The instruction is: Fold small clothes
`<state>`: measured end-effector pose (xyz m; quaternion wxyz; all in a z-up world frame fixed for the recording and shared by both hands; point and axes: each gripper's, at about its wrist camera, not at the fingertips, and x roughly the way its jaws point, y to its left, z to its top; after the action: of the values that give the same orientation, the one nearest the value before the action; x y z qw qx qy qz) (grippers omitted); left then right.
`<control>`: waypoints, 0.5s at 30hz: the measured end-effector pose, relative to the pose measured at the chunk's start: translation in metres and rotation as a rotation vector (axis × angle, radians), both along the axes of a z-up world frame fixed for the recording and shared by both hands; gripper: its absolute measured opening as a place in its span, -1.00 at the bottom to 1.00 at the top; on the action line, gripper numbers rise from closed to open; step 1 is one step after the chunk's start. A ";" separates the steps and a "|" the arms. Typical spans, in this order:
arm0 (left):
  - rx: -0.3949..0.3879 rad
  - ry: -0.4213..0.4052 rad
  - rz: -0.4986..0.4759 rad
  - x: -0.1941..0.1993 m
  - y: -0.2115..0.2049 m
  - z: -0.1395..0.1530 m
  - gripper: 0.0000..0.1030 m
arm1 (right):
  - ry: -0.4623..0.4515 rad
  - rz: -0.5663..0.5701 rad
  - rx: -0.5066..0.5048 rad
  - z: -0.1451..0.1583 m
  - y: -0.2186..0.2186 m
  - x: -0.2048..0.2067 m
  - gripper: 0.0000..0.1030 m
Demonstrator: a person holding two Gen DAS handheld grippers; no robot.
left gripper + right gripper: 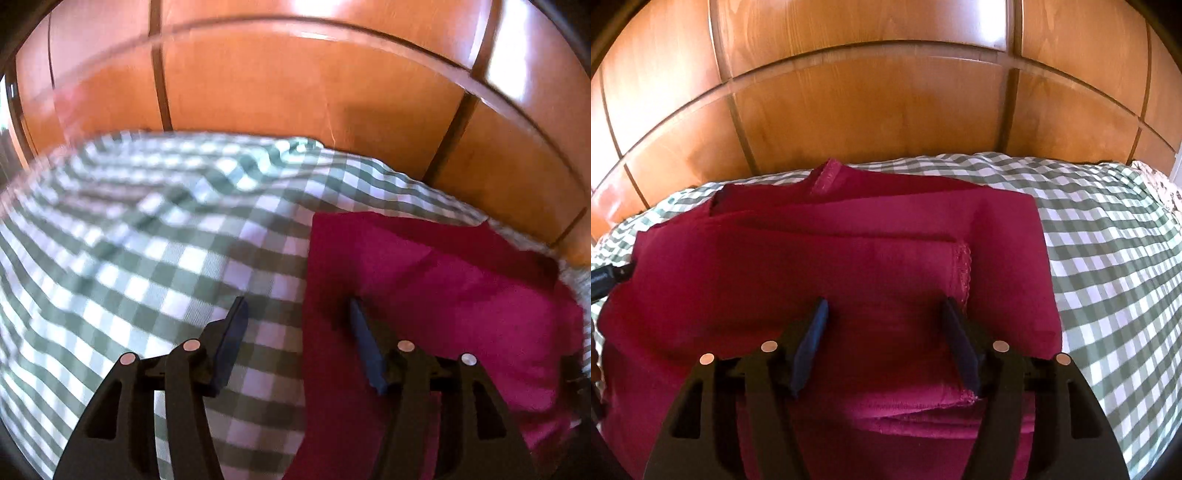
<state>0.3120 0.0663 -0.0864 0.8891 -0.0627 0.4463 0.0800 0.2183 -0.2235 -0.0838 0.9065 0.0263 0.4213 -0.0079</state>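
A magenta garment [849,258] lies folded on the bed, its neckline [827,177] toward the wooden panels. A sleeve with a scalloped cuff [962,266] is laid across it. My right gripper [884,308] hovers open just over the garment's near part, with the cloth below the fingers and nothing pinched. In the blurred left wrist view my left gripper [298,308] is open too. It straddles the left edge of the garment [443,295], one finger over the checked cover and the other over the magenta cloth.
A green-and-white checked bedspread [147,240] covers the bed and is rumpled toward the back. Orange-brown wooden panels [879,110] stand right behind the bed. A dark object [609,282] pokes in at the garment's left edge in the right wrist view.
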 end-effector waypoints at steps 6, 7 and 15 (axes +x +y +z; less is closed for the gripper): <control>-0.032 -0.037 0.069 -0.031 0.008 0.017 0.10 | -0.012 0.003 -0.001 -0.001 0.001 -0.003 0.24; -0.028 -0.054 0.059 -0.038 0.006 0.023 0.09 | -0.013 0.003 -0.006 -0.001 0.002 -0.003 0.24; 0.004 -0.068 -0.126 -0.094 -0.038 0.019 0.10 | -0.014 0.003 -0.007 0.000 0.002 -0.002 0.25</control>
<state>0.2184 0.0286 -0.0674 0.9072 -0.0355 0.4186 0.0224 0.2162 -0.2218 -0.0840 0.9096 0.0226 0.4147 -0.0080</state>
